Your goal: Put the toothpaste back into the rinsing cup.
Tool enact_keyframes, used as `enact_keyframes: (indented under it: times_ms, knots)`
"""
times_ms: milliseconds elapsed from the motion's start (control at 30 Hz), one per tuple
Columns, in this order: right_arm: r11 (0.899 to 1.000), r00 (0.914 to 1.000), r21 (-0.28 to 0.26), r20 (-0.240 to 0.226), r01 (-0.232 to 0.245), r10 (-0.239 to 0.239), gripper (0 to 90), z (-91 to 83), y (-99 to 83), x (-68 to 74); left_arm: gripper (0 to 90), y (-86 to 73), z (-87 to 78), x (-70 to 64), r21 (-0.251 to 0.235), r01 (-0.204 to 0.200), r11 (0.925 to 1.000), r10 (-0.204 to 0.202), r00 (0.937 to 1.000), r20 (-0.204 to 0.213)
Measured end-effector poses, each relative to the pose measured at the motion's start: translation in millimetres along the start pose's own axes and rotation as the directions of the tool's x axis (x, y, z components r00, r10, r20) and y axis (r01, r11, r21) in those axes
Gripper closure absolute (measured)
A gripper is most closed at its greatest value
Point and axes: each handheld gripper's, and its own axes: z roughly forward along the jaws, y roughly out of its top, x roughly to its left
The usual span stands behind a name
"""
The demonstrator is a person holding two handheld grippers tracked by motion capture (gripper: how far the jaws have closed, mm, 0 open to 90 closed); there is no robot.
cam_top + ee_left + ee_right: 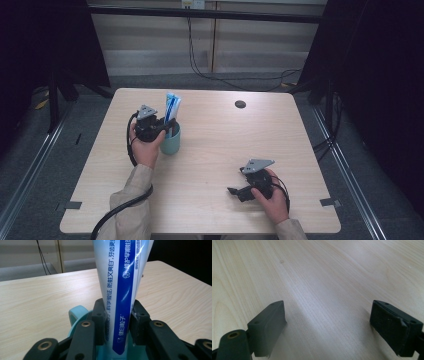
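Note:
A white and blue toothpaste tube [172, 108] stands upright in a teal cup [171, 141] on the left half of the wooden table [225, 135]. My left gripper [167, 125] is shut on the tube just above the cup's rim. Seen close in the left gripper view, the tube [122, 290] is pinched between the two black pads, with the cup's handle [76, 313] at the lower left. My right gripper [234, 191] rests low near the table's front right and stands open. Its pads [270, 322] are wide apart over bare wood.
A small dark round grommet [240, 104] sits in the tabletop at the back right. Cables [210, 75] trail on the floor behind the table. Dark frame legs [55, 95] stand at both sides.

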Motion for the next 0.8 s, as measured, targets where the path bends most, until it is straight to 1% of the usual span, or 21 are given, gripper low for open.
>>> enact_keyframes:
  times_ms: [200,367,433,633,800]
  knots:
    - [1.0,1.0,0.0,0.0,0.0,0.0,12.6,0.0,0.0,0.0,69.9,0.2,-1.9,0.6,0.001,0.002,1.0,-0.002,1.0,-0.002]
    - [1.0,1.0,0.001,0.0,-0.001,0.001,12.6,0.1,0.1,0.1,69.6,0.9,-3.0,-0.6,0.003,-0.004,1.0,0.004,1.0,-0.003]
    - [1.0,1.0,0.001,0.0,-0.001,0.001,12.6,0.1,0.1,0.1,69.5,1.3,-3.4,-1.7,0.007,-0.018,0.9998,0.018,0.9998,-0.006]
    - [1.0,1.0,0.001,0.0,0.001,-0.001,12.5,0.1,0.2,0.0,69.0,1.2,-4.2,-2.6,0.004,-0.012,0.9999,0.012,0.9999,0.001]
    - [1.0,1.0,0.001,0.0,-0.001,0.001,12.5,0.1,0.2,0.2,68.7,1.6,-4.9,-2.4,0.009,-0.018,0.9998,0.018,0.9998,0.004]
